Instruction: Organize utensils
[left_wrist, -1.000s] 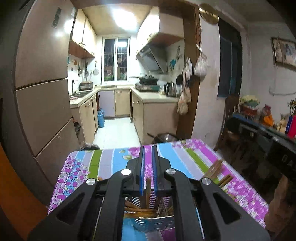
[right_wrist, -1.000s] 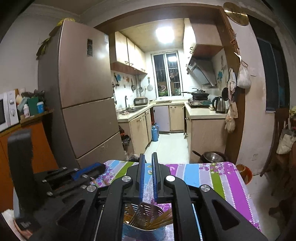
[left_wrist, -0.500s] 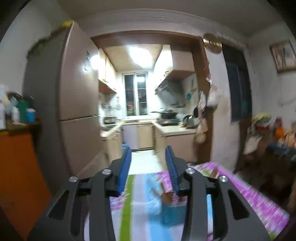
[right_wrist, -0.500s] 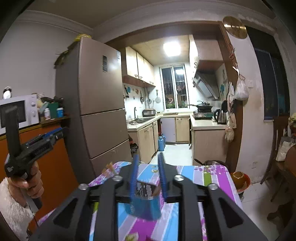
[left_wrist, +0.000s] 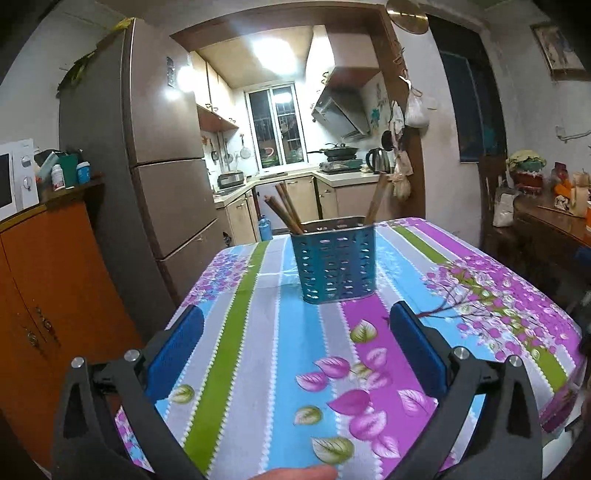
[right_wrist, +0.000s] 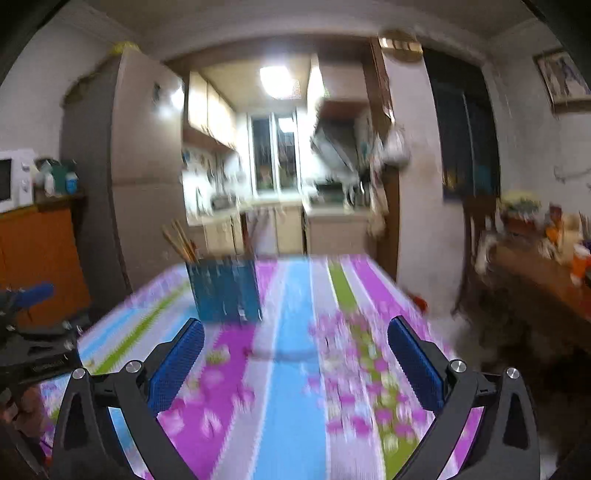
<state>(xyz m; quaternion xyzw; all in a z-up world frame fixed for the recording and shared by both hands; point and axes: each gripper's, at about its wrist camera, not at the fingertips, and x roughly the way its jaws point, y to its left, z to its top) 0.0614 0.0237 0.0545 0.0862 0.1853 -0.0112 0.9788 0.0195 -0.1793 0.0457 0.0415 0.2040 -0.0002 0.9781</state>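
A blue perforated utensil holder stands upright on the floral striped tablecloth. Wooden chopsticks lean out of its left side and one more sticks up at its right. My left gripper is open and empty, pulled back from the holder on the near side. In the blurred right wrist view the holder stands left of centre with chopsticks in it. My right gripper is open and empty, back from the holder. The left gripper's body shows at that view's left edge.
A tall fridge and an orange cabinet stand left of the table. A dark sideboard with clutter is at the right. The kitchen doorway lies beyond the table's far edge. A fingertip shows at the bottom.
Both grippers were shut over the holder's chopsticks a second ago. They have opened, let go and drawn back toward the near table edge. The holder now stands alone farther off.
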